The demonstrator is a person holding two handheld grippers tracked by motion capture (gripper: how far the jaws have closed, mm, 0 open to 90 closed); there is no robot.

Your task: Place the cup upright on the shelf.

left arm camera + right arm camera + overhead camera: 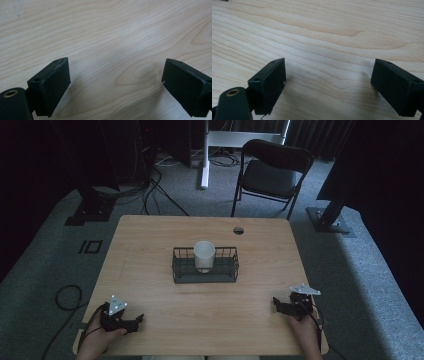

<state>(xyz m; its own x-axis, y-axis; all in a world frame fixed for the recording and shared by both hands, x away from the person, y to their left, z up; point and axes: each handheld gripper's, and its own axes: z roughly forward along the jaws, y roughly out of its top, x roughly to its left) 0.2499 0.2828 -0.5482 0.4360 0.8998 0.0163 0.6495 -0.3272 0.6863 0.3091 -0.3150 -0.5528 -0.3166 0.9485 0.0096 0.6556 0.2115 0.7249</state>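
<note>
A white cylindrical cup stands upright inside the black wire basket at the middle of the pale wooden surface; the wires hide its base. The left claw and right claw rest near the front corners, well apart from it, both spread wide on nothing; dim light blurs their detail.

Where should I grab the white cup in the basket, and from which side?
Take the cup by its rim, coming straight down from above. It stands upright with its mouth open, rising above the wire basket whose walls block its lower sides. One jaw inside, one outside the wall, probably at the near edge. Either open tongs would do.
</note>
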